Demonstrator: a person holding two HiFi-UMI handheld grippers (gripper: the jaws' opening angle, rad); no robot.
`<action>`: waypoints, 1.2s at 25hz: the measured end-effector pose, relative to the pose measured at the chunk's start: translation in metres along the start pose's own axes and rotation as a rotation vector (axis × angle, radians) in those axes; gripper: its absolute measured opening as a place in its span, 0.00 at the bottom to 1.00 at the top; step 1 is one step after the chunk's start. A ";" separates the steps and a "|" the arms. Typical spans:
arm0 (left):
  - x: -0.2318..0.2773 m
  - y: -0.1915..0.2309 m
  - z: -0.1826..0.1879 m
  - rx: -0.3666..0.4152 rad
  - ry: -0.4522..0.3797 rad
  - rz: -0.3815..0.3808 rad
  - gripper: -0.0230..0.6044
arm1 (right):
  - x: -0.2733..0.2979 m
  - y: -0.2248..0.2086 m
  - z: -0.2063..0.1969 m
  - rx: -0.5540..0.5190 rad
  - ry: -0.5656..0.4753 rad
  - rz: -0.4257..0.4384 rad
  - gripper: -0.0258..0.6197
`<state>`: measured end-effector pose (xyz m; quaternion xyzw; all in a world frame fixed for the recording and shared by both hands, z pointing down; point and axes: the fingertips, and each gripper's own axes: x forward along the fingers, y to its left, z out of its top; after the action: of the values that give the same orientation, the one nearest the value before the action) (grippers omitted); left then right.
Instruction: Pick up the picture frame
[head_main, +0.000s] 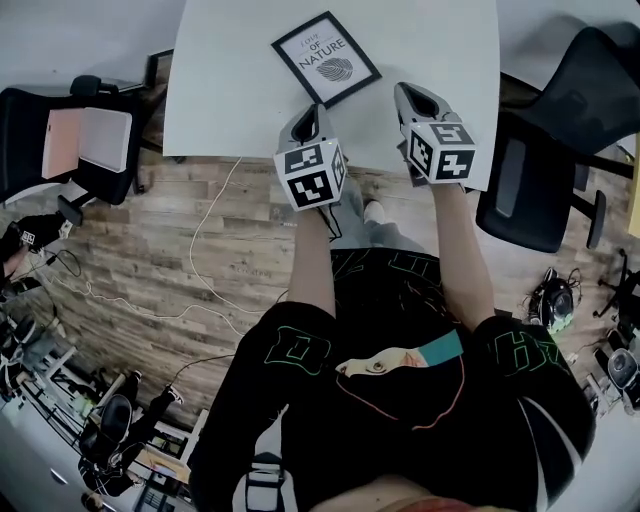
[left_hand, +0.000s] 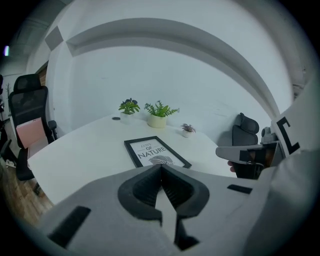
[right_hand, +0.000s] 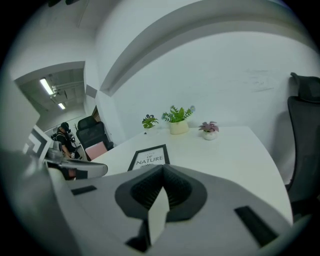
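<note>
picture frame (head_main: 326, 58): black-edged, with a white print reading "of nature" above a leaf, lying flat on the white tabletop (head_main: 230, 90), corners askew to the near edge. just ahead of the left hand-held gripper (head_main: 310, 112), close to its tips but apart from them, and ahead and to the left of the right hand-held gripper (head_main: 412, 92).

left hand-held gripper: jaws pressed together, nothing between them, tips over the near part of the tabletop, pointing forward and down toward the frame. right hand-held gripper: jaws likewise closed tight and empty, alongside the left one, a little apart, aimed the same way. marker cube at the rear of each, bare forearms behind.

beyond the frame, well apart from both hand-held grippers: three small potted plants (left_hand: 159, 112) in a row by the far side of the tabletop, against a white wall.

off to the left of the left hand-held gripper: black office chair with a pink cushion (head_main: 85, 140). off to the right of the right one: another black chair (head_main: 540, 180). below and behind both: wooden floor (head_main: 130, 260) with a white cable (head_main: 205, 235) trailing across it.
</note>
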<state>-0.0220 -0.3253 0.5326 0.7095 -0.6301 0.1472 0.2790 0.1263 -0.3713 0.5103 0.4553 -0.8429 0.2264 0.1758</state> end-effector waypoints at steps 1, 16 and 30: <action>0.007 0.004 0.000 -0.004 0.010 0.002 0.05 | 0.008 -0.001 -0.001 0.003 0.011 0.002 0.05; 0.068 0.049 -0.008 -0.043 0.102 0.026 0.05 | 0.091 -0.013 -0.011 -0.025 0.176 0.021 0.05; 0.095 0.067 -0.012 -0.048 0.191 0.025 0.22 | 0.150 0.000 -0.021 -0.106 0.342 0.074 0.24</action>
<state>-0.0702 -0.3992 0.6094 0.6776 -0.6126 0.2027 0.3528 0.0500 -0.4635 0.6031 0.3688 -0.8277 0.2621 0.3321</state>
